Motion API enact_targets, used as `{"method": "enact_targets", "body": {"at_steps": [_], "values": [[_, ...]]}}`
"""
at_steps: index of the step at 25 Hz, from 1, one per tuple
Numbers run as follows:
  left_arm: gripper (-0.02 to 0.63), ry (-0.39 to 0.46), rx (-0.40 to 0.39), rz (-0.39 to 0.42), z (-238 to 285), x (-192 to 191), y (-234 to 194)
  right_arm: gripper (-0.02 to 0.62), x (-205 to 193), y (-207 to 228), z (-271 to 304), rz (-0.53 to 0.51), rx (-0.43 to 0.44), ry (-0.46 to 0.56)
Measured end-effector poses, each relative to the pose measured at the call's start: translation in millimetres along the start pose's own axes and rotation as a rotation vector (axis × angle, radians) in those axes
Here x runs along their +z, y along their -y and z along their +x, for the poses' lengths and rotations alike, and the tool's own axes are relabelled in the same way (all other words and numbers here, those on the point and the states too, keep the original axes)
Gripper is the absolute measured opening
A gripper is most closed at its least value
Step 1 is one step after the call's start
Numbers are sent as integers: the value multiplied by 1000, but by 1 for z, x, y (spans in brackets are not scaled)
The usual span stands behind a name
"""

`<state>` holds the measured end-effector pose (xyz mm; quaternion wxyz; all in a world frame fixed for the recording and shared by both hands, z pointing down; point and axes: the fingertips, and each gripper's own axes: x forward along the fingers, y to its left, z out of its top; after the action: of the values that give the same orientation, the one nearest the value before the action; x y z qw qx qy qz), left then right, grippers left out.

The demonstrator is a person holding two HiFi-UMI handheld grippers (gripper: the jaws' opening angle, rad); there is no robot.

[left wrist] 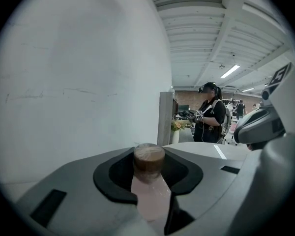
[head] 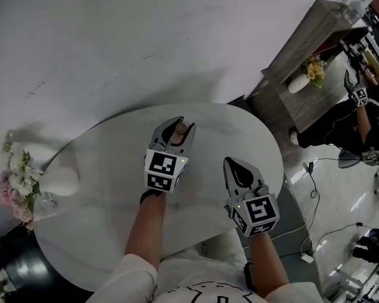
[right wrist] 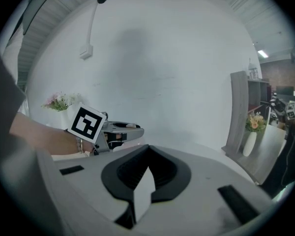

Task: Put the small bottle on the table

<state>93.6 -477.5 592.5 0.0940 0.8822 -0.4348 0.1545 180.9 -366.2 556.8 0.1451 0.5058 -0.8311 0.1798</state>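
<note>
The small bottle (head: 179, 131) has a pale pink body and a brown cap. It sits between the jaws of my left gripper (head: 177, 125) over the far middle of the white oval table (head: 101, 169). In the left gripper view the bottle (left wrist: 150, 186) stands upright between the dark pads, which are shut on its neck and body. My right gripper (head: 232, 164) hovers over the table's right side, nearer to me, shut with nothing in it. The right gripper view shows its jaws (right wrist: 146, 168) closed together, with the left gripper (right wrist: 118, 130) off to their left.
A white vase (head: 58, 180) with pink and white flowers (head: 16, 182) stands at the table's left edge. Beyond the table on the right is a wooden side table (head: 306, 55) with a flower vase (head: 299, 83), and a person (head: 347, 128) in black. Cables lie on the floor (head: 322, 169) at the right.
</note>
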Motion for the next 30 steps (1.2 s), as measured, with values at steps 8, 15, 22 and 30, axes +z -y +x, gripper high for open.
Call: {"method": "enact_targets", "body": {"at_steps": [8,15,22,30], "values": [[256,-4,3,-15,-5,4,5,-8,7,-1,-9,2,-14,19],[256,-15,3,32,-22,8,8,-9,11,-14,-21,-6,-23,33],[256,21,5,45,-54,21,9,-9,23,-38,-38,-36,-40,65],[256,66,-15,60,-93,32,20,-9,35,-57,-69,-57,-91,113]]}}
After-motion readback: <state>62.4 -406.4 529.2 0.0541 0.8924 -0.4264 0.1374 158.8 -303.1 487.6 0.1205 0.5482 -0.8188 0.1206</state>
